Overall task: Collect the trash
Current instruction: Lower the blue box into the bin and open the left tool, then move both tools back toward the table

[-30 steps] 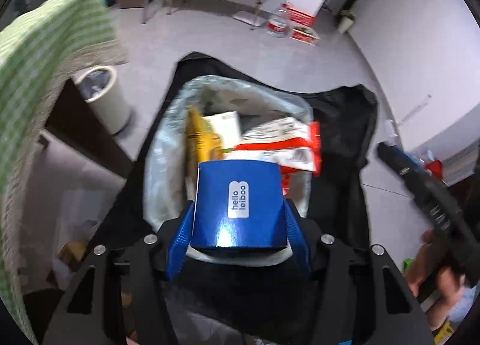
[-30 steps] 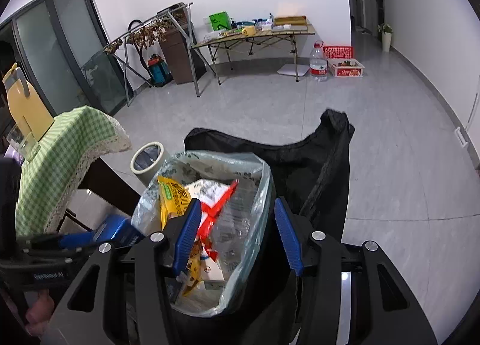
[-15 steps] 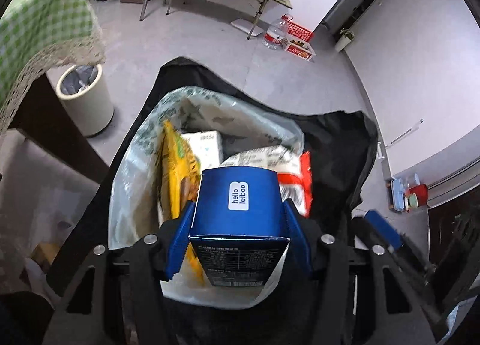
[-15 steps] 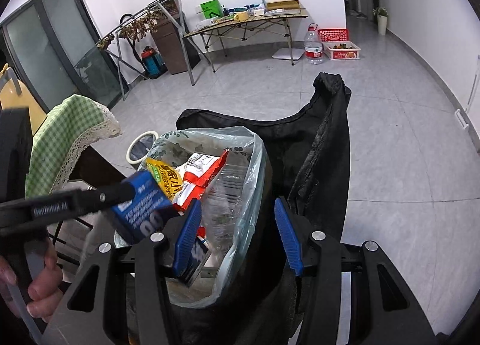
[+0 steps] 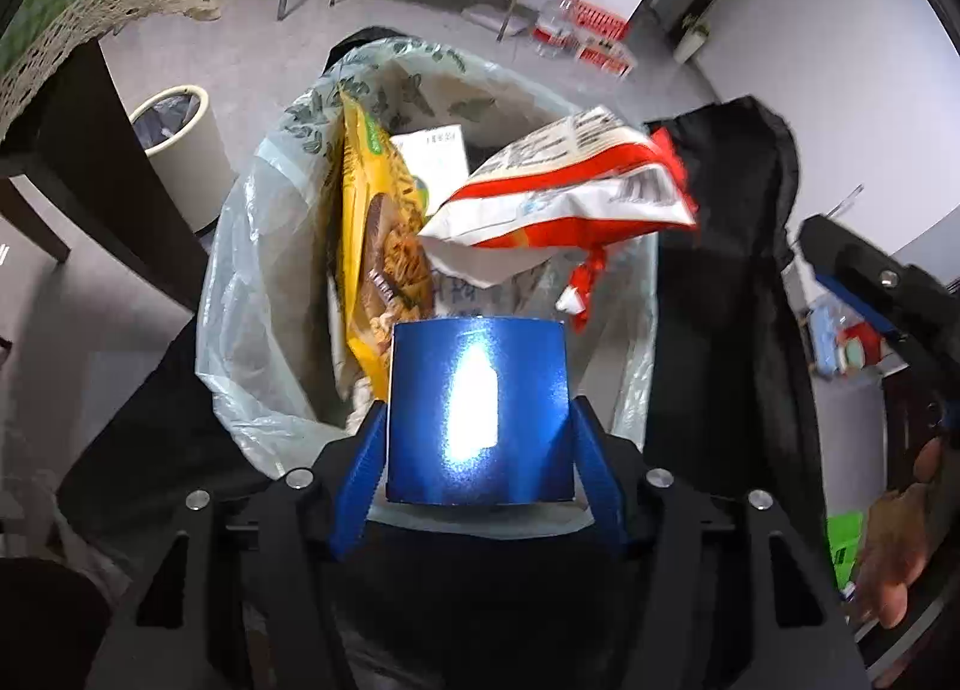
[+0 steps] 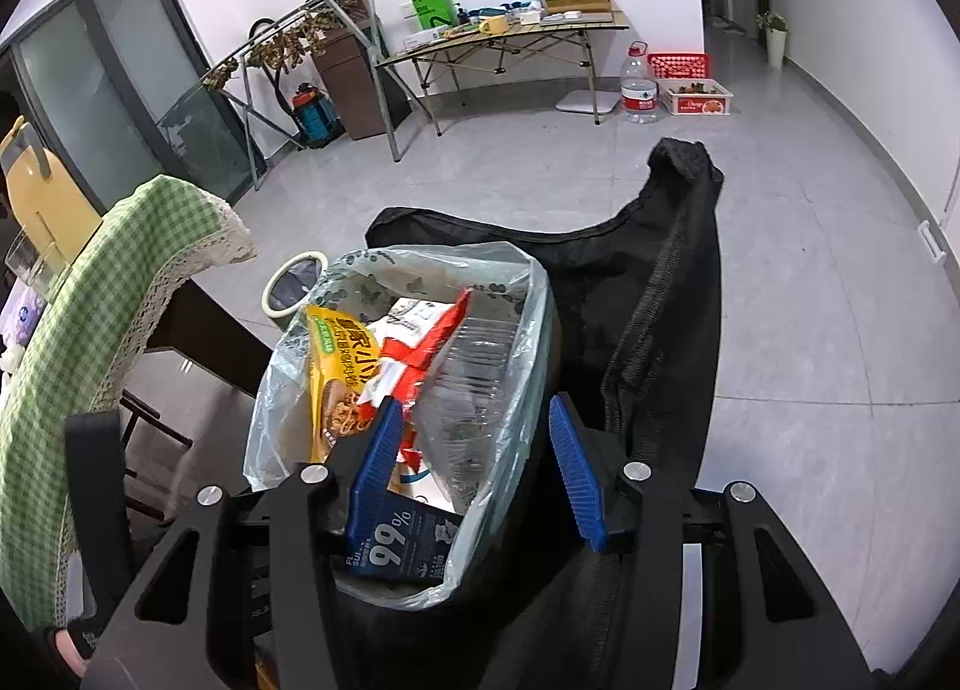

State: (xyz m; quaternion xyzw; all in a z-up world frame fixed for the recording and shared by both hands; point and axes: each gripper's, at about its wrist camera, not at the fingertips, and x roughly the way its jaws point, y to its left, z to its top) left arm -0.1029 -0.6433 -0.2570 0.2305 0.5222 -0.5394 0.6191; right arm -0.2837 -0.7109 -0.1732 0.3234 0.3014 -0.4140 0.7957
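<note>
My left gripper (image 5: 477, 450) is shut on a shiny blue carton (image 5: 477, 408), low inside the mouth of a clear trash bag (image 5: 252, 282). The bag holds a yellow snack packet (image 5: 372, 234), a red and white wrapper (image 5: 564, 198) and a white box (image 5: 438, 156). In the right wrist view my right gripper (image 6: 474, 462) is open, its fingers straddling the bag's near rim (image 6: 516, 408); the blue carton (image 6: 402, 546) lies in the bag below the yellow packet (image 6: 339, 366). A black fabric bag (image 6: 654, 294) surrounds the trash bag.
A table with a green checked cloth (image 6: 90, 318) stands at the left. A small white bin (image 5: 180, 150) sits on the floor beside it. A folding table (image 6: 510, 39), a water jug (image 6: 639, 87) and red baskets (image 6: 678, 67) stand at the far wall.
My left gripper has lowered the blue carton deeper into the trash bag. The red and white wrapper has shifted up and to the right. The right gripper stays at the bag's rim.
</note>
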